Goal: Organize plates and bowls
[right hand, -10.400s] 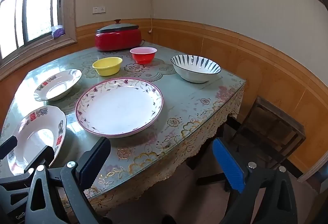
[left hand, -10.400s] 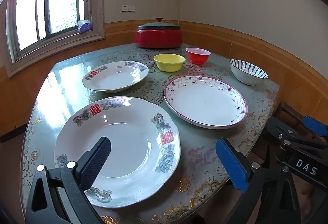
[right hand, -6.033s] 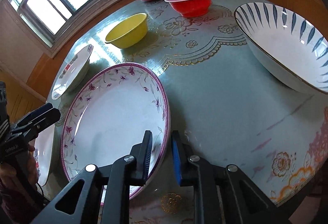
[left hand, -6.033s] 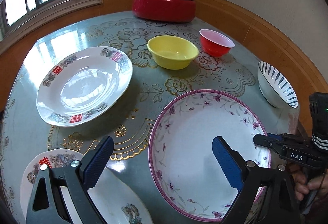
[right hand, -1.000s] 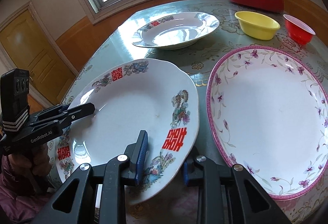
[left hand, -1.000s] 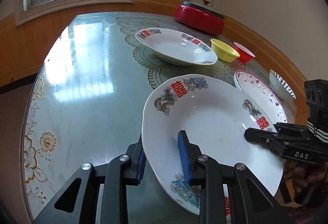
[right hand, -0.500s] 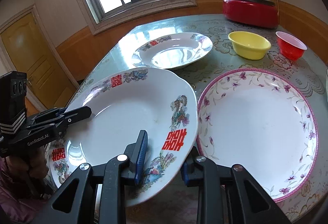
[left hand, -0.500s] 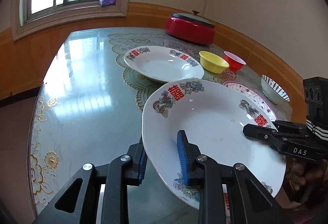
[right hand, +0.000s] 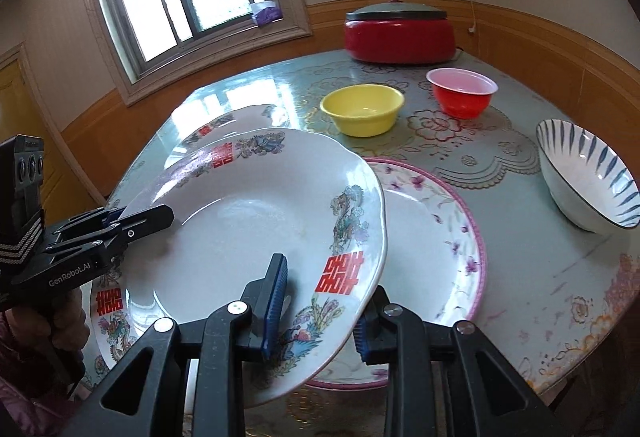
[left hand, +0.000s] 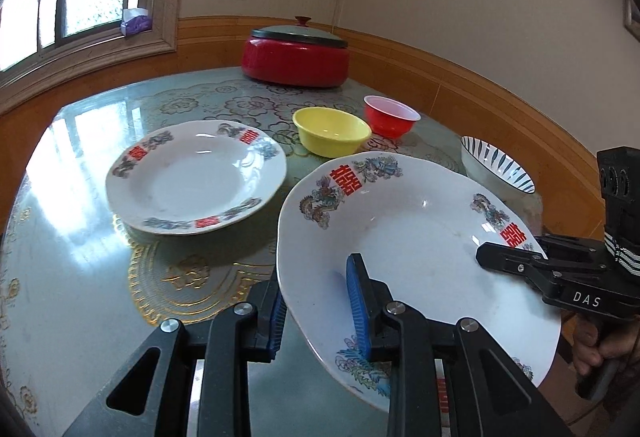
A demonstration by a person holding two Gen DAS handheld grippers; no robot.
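Table (left hand: 80, 257) bears three plates, three bowls; both tongs clamp one plate (left hand: 400, 221)

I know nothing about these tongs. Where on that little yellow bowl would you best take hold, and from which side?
Grip the yellow bowl by its rim, one finger inside and one outside the thin upright wall. It sits upright and open-topped, so come down from above on the near edge. The red bowl stands close beside it, so that side looks tighter. Both tongs are currently shut on the large dragon plate.
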